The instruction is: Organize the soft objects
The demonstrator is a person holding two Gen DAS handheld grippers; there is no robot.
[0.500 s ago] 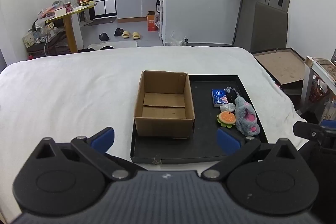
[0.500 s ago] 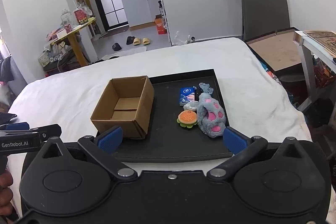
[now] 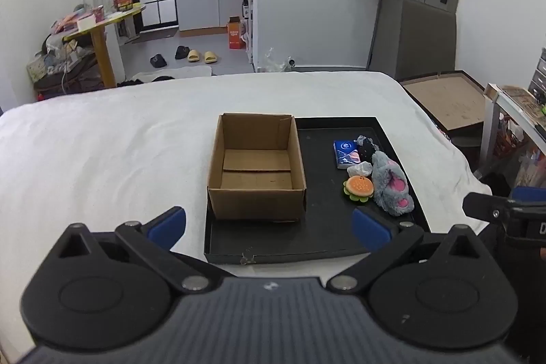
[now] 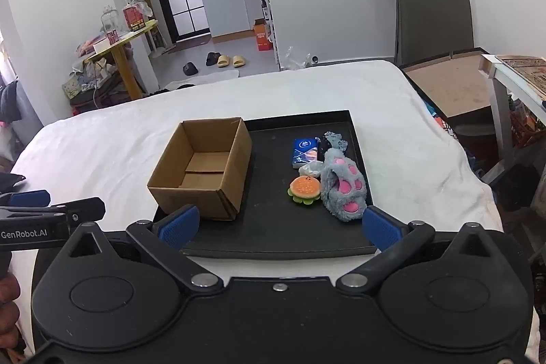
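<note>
While both grippers hang above the near edge of the white bed [image 3: 102, 159], the left gripper [image 3: 269, 224] and right gripper [image 4: 279, 226] stand spread wide with nothing between their blue pads. On the black tray [image 4: 273, 237] sits an empty cardboard box [image 3: 256, 169]; beside it cluster a burger plush [image 4: 304, 189], grey paw plush [image 4: 343, 186] and blue tissue pack [image 4: 304, 152]

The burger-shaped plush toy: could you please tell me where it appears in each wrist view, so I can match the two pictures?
Left wrist view: the burger-shaped plush toy lies right of centre, on the black tray, beside the grey plush paw.
Right wrist view: the burger-shaped plush toy lies just right of centre, left of the grey plush paw.
Shared landmark: the open cardboard box, at the tray's left end.
</note>
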